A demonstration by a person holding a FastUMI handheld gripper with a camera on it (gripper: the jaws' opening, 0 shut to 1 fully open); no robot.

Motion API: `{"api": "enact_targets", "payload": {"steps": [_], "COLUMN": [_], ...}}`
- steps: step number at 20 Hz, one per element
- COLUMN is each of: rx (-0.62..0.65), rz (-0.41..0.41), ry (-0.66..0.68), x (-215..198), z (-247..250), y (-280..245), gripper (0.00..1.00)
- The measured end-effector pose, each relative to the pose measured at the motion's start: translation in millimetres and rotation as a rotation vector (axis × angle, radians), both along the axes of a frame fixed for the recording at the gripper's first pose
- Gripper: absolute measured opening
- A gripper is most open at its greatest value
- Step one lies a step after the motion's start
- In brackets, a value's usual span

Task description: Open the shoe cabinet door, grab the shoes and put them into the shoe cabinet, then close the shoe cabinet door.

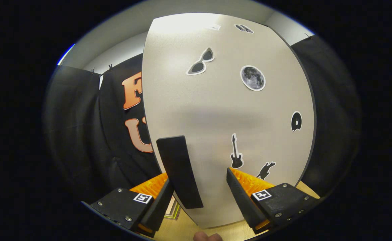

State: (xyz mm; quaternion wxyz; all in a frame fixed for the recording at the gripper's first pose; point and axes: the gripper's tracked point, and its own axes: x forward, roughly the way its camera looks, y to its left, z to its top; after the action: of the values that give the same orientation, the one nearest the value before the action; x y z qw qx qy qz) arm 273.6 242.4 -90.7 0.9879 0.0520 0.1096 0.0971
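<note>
gripper view: we see the gripper [201, 192] spread, gripping nothing. the pale grey, sticker-covered shoe cabinet door [222, 110] stands just ahead; its upright black bar handle [179, 170] sits between the fingers, nearer the left one.

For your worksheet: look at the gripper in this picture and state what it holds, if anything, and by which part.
Nothing is held. The gripper is open; its fingers straddle the black handle on the shoe cabinet door, without pressing on it.

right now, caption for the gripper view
Open fingers straddle the black handle on the stickered cabinet door.
</note>
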Motion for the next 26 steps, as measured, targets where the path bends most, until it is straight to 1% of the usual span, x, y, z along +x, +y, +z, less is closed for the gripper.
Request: {"api": "enact_targets", "payload": {"steps": [8,15,21,22,26], "rx": [-0.057,-0.043,-0.024,-0.021,-0.026], "rz": [-0.043,-0.058,-0.020,-0.018,-0.024], "ry": [-0.019,-0.005,-0.017,-0.026,-0.064], "x": [11.2,7.1,-23.1,-36.8,-59.9], "z": [2.1,-0.1,9.8,11.1,34.2], "y": [3.0,3.2,-4.3,-9.7,-42.3], "gripper": [0.93,0.94,0.94,0.94,0.94]}}
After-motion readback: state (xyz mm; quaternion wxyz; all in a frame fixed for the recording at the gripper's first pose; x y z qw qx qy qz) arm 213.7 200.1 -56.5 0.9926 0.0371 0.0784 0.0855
